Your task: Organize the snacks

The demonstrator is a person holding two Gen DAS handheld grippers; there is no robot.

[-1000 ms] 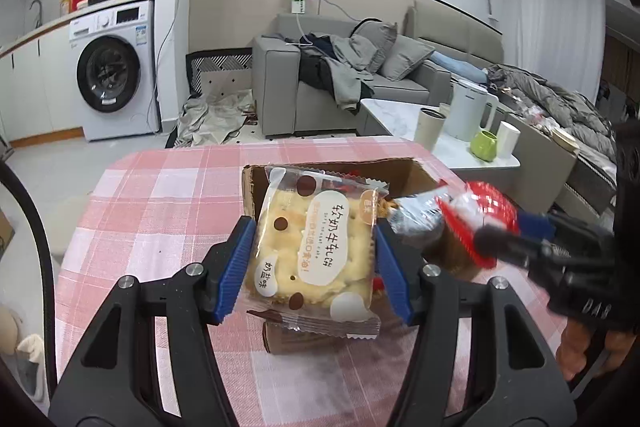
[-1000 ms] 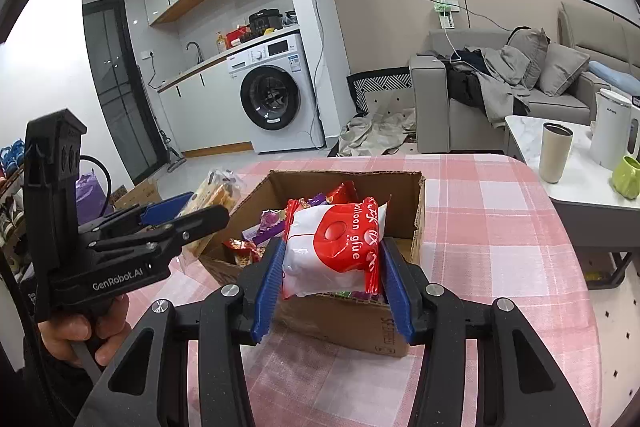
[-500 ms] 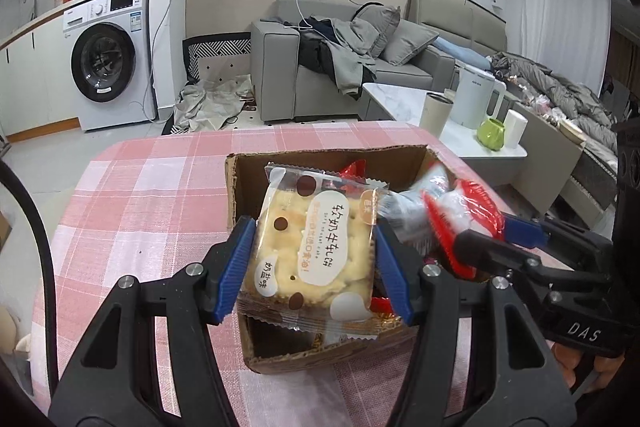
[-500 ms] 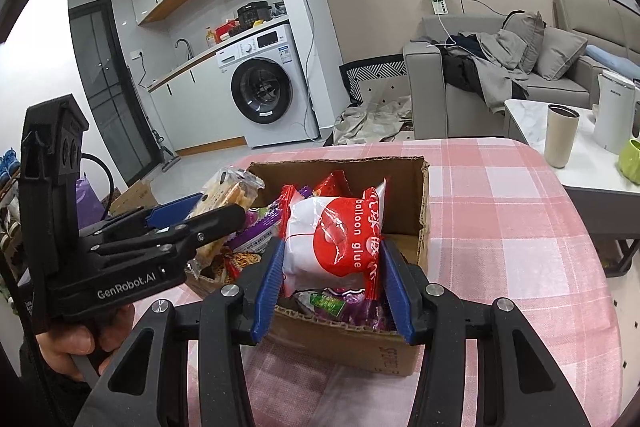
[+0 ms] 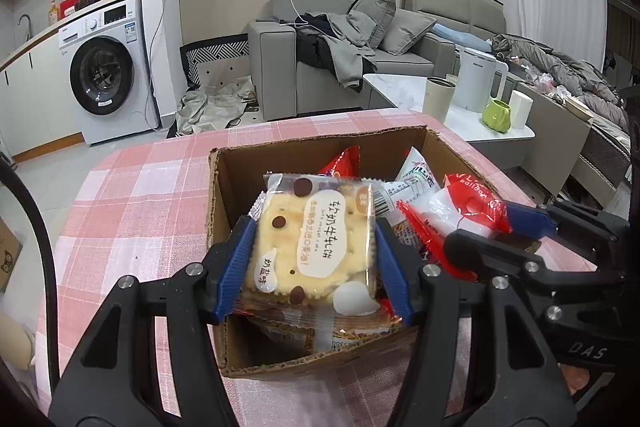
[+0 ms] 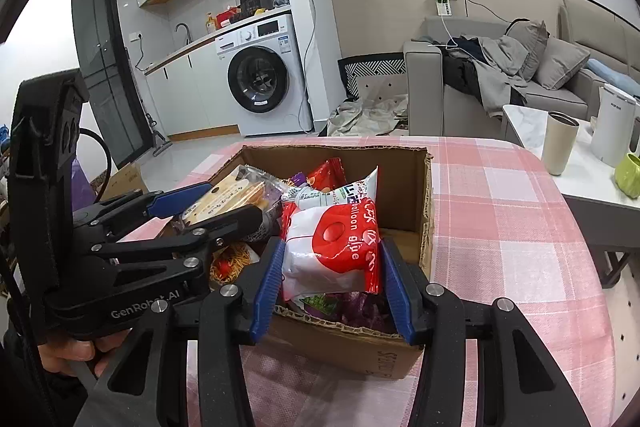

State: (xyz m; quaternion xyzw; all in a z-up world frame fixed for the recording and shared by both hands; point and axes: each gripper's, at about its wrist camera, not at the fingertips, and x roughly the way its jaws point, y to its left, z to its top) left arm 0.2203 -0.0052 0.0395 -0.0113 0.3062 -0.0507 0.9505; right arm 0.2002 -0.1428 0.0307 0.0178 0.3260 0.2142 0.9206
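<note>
Left gripper [image 5: 314,263] fingers clamped on biscuit pack [image 5: 316,247], above cardboard box [image 5: 316,147]. Right gripper [image 6: 332,283] fingers clamped on red-white snack bag [image 6: 332,251], over same box on pink-checked counter [image 6: 508,227].

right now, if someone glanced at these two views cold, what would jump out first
Two snack packs held over an open cardboard box on the pink checked tablecloth: the left gripper is clamped on a yellow biscuit pack, the right gripper on a red and white balloon glue pack. The box is already crowded with bright wrappers. Behind, a white washing machine catches the eye.
</note>
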